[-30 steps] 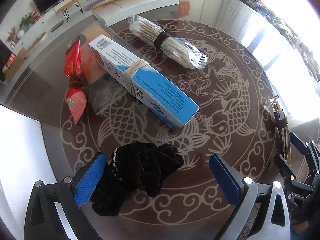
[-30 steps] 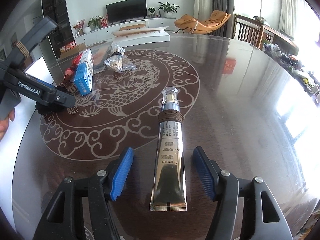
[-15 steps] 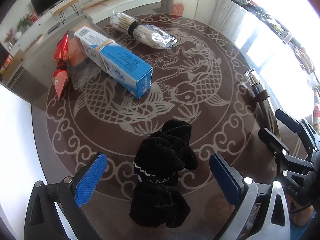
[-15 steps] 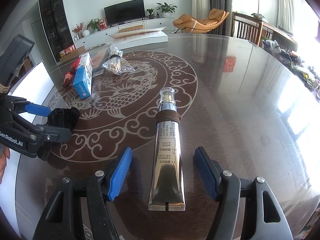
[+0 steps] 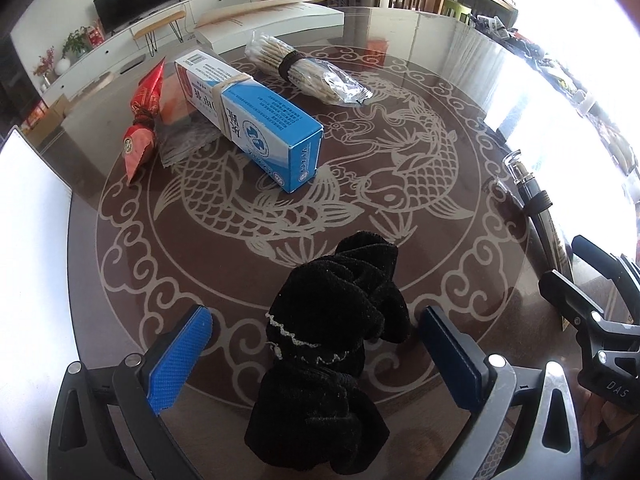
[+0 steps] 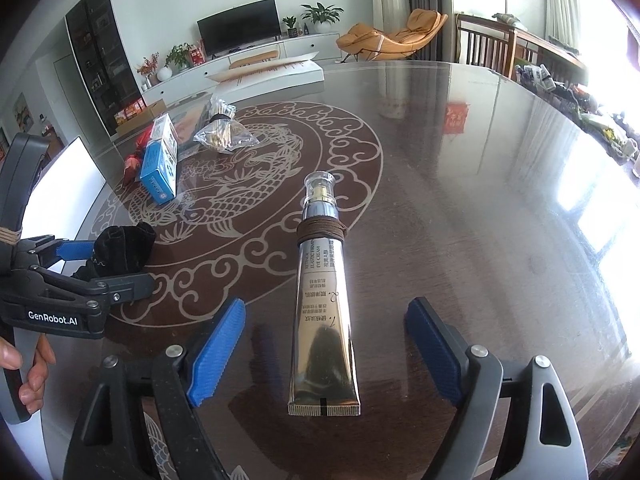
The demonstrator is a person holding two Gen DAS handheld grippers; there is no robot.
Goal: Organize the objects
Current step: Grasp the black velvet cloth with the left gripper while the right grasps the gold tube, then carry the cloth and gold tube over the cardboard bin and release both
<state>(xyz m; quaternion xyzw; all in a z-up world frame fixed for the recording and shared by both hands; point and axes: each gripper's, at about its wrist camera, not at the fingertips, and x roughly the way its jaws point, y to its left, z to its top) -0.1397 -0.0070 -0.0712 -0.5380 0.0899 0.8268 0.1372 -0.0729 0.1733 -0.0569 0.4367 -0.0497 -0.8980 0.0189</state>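
Observation:
A black cloth bundle (image 5: 332, 344) lies on the glass table between the open jaws of my left gripper (image 5: 316, 354); it also shows in the right wrist view (image 6: 120, 252). A silver cream tube (image 6: 324, 300) with a brown band lies between the open jaws of my right gripper (image 6: 326, 350), cap pointing away; its cap end shows in the left wrist view (image 5: 532, 204). Neither gripper touches its object. Farther off lie a blue and white box (image 5: 248, 112), a bag of cotton swabs (image 5: 308, 72) and a red packet (image 5: 142, 120).
The round table (image 6: 460, 200) has a carp pattern under glass. A white panel (image 5: 32, 220) stands at the left edge. A flat white carton (image 5: 272, 16) lies at the table's far side. The right gripper's frame (image 5: 592, 320) shows at the left view's right.
My left gripper has pulled back toward the near table edge and the black cloth now lies between its jaws. The right gripper has barely moved around the tube.

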